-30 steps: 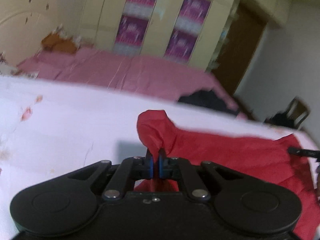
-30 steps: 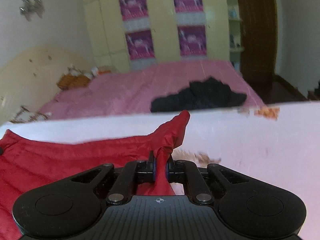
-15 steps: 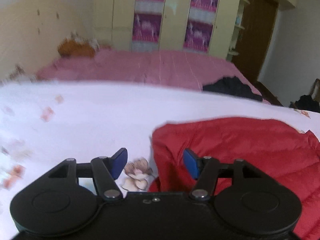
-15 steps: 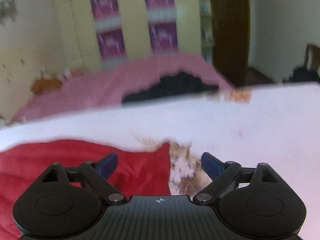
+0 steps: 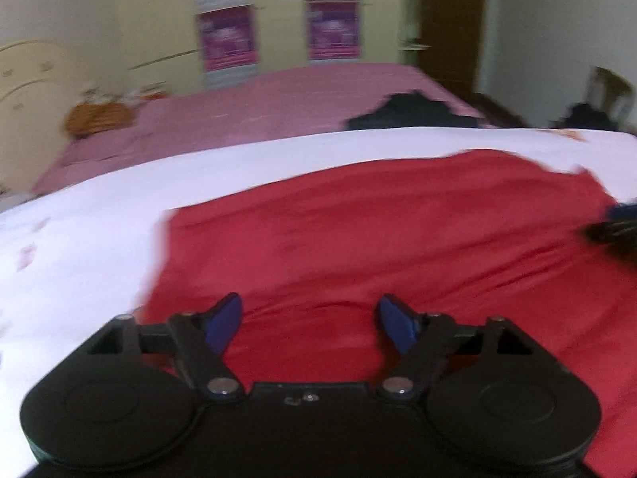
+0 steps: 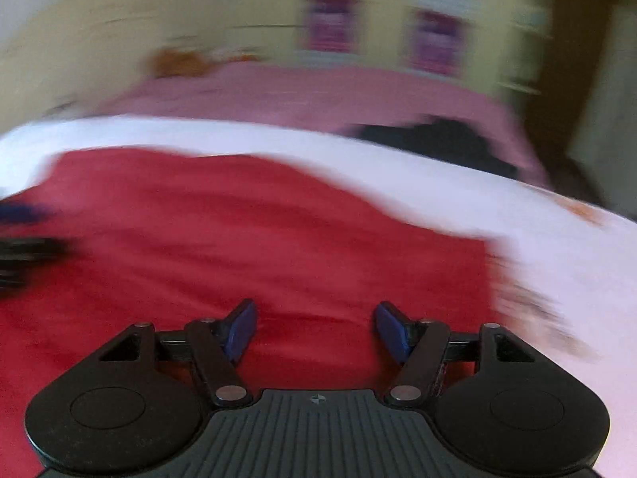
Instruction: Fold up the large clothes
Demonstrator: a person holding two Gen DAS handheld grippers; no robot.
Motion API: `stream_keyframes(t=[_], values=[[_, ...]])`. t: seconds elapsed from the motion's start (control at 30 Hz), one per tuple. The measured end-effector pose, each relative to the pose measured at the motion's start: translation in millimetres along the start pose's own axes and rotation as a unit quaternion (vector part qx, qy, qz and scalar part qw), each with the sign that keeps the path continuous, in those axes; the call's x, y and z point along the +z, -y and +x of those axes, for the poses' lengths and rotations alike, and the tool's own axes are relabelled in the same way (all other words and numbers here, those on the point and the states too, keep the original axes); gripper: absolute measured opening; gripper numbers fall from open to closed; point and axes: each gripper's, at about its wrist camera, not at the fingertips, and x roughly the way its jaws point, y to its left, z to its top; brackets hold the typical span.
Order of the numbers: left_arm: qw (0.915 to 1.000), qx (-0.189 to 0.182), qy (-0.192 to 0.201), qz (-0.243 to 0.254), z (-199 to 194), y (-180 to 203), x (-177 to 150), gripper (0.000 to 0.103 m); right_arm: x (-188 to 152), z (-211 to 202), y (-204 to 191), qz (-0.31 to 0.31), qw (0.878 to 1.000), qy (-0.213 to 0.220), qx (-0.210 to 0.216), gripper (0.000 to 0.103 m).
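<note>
A large red garment lies spread flat on a white sheet; it also shows in the right wrist view. My left gripper is open and empty, hovering over the garment's near left part. My right gripper is open and empty over the garment's near right part. The right gripper's blurred tip shows at the right edge of the left wrist view; the left gripper's tip shows at the left edge of the right wrist view. Both views are motion-blurred.
A pink bed lies beyond the white sheet, with a black garment on its near edge and an orange basket at its head. Yellow wardrobes with purple posters stand behind. A dark doorway is at the right.
A second ago both grippers were shut on raised corners of the red garment. They let go and opened; the garment now lies flat, and both grippers have swung inward over it.
</note>
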Motion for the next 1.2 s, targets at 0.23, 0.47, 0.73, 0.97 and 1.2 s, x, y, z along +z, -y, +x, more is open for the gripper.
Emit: stream_keyframes(t=[0.23,0.47,0.73,0.97,1.2], values=[[0.9998,0.003,0.007,-0.017,-13.1,-11.2,2.8,0.070,-5.1,-25.8,30.8,0.063,0.998,0.016,0.016,0.070],[0.9955,-0.070,0.063,0.006,-86.2,59.1,-21.1,0.080,-30.3,-103.6,-56.6,-0.021,0.989,0.054,0.139,0.070],[0.9980,0.006,0.056,0.028,-80.2,69.9,-74.6,0.082,-79.9,-95.8,-67.1,-0.076,0.994,0.039,0.066,0.070],[0.9839,0.076,0.053,-0.153,-129.4,-13.0,-111.6,0.088,-111.5,-149.7,42.8,0.213,0.974,0.049,0.062,0.071],[0.8772,-0.088,0.055,-0.469,-138.3,-65.4,-172.7,0.078,-171.8,-151.5,72.6,0.437,0.882,0.020,0.174,0.071]])
